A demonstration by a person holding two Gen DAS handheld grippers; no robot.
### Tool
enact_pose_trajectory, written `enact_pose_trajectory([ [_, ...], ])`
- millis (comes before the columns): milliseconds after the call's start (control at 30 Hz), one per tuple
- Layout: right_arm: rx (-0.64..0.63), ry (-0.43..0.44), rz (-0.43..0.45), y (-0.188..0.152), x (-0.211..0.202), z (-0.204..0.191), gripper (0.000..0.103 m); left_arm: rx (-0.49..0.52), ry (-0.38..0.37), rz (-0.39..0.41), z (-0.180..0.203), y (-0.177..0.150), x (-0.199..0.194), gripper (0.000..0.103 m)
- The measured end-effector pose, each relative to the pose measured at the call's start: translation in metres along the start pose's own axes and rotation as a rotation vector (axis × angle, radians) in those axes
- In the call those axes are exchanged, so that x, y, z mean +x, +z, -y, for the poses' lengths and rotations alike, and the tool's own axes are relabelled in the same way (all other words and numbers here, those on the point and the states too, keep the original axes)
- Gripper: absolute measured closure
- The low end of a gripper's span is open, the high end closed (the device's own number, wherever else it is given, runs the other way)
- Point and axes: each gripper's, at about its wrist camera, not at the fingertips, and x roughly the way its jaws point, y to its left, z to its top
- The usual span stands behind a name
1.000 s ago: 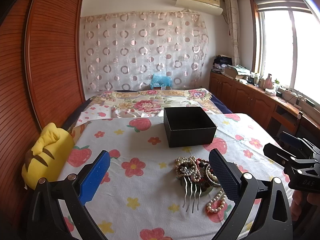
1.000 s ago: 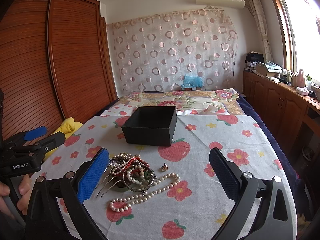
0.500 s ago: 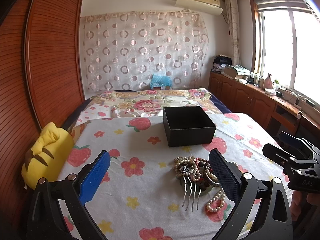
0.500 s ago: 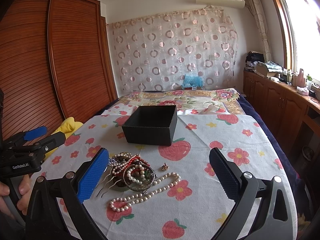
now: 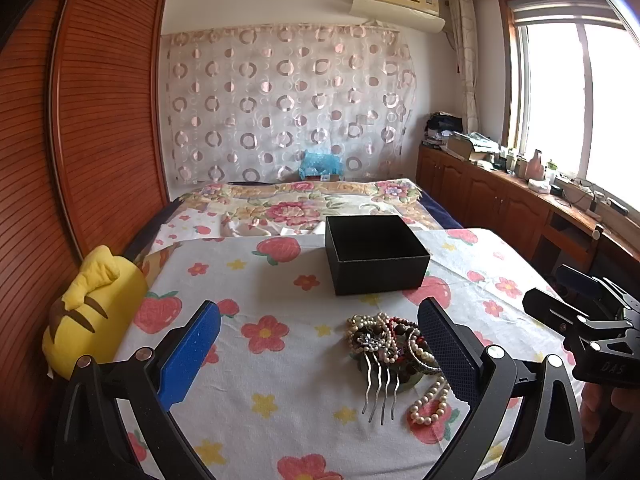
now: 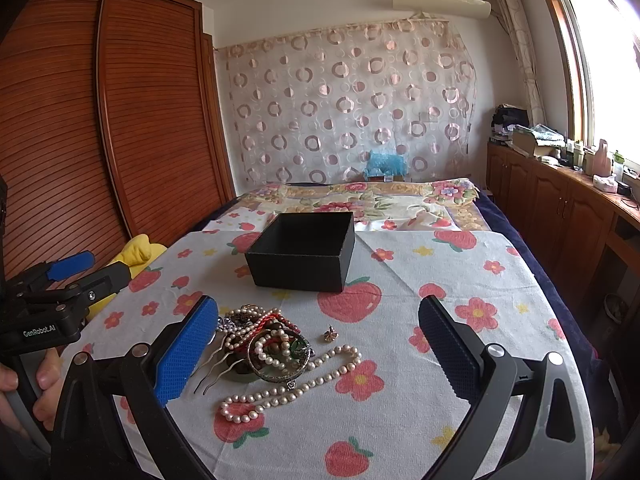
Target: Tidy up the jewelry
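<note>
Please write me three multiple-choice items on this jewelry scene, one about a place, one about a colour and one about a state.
1. Where does the jewelry pile lie relative to the black box?
A. inside it
B. on the cloth, nearer the cameras than it
C. behind it, toward the bed

2. What colour is the plush toy at the left edge of the table?
A. yellow
B. green
C. purple

3. What state is the right hand-held gripper in?
A. shut on the pearl necklace
B. shut on nothing
C. open, holding nothing

Answers: 1 B, the heap sits on the strawberry-print cloth in front of the box. 2 A, its body is yellow with brown stripes. 3 C, its pads stand wide apart and the pearl necklace lies loose on the cloth between them.
</note>
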Motion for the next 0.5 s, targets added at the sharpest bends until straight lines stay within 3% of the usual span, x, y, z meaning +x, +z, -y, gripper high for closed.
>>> enact_pose_trajectory([
  [500, -0.008, 0.027, -0.029, -0.004, 0.008, 0.000, 0.002, 0.008, -0.006, -0.051, 0.022, 0.022, -0.021, 0.008],
])
